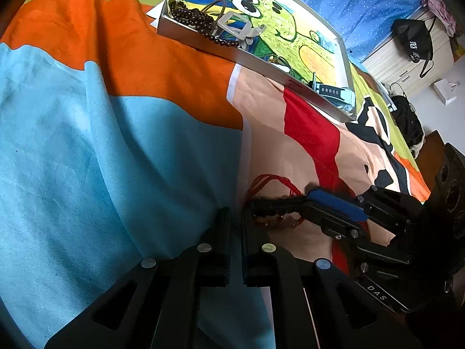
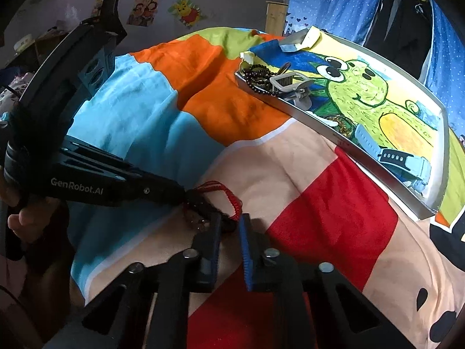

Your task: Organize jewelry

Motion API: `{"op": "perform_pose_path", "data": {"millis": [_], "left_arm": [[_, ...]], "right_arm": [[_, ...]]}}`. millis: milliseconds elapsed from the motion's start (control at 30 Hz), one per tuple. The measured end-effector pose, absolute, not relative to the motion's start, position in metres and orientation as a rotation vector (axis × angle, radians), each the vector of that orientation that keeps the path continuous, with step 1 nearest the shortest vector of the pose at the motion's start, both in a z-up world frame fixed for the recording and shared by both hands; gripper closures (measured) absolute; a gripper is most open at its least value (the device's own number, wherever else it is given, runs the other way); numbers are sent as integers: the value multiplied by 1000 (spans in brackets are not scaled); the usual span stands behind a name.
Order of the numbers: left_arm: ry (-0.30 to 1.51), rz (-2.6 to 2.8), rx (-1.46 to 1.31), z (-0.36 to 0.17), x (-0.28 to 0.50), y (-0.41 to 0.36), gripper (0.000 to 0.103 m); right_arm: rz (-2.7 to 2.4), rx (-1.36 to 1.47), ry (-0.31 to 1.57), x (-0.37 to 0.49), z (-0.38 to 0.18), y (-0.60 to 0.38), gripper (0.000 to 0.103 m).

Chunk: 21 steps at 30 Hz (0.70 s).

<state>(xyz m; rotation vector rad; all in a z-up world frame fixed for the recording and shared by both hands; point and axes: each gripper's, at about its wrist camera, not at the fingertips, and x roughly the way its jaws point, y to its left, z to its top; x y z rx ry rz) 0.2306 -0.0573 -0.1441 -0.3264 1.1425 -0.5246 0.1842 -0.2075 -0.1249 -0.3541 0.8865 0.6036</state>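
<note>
- Two grippers low over the bed, meeting at one tangle of bracelets (image 2: 215,203): red braided cord, dark beads, lying on the peach patch.
- left gripper (image 1: 236,218) fingers nearly shut, can't tell if they grip anything.
- right gripper (image 2: 229,226) slightly open around the cord.
- Farther back: shallow metal tray (image 2: 328,128) with bead strand (image 2: 258,77), grey claw clip (image 2: 293,90), blue watch (image 2: 398,157).

"GenRobot.AI" is being shown in pale letters on the left gripper (image 2: 186,196), while "DAS" is being displayed on the right gripper (image 1: 279,206)
</note>
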Motion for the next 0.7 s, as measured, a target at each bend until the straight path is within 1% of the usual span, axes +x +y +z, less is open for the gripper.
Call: {"op": "perform_pose_path", "data": {"millis": [233,267,700], "left_arm": [[1138,-538,-340,-143,230,-56,99],[1137,-542,-346,-143,229,-56,99],[1125,-573,-350,-141,231,-59,99]], "right_arm": [[585,-346,896,184,-125,-213,93],[572,-341,895,184,-124,-215,102],[513,-229,915,196,-115,-238,101]]}}
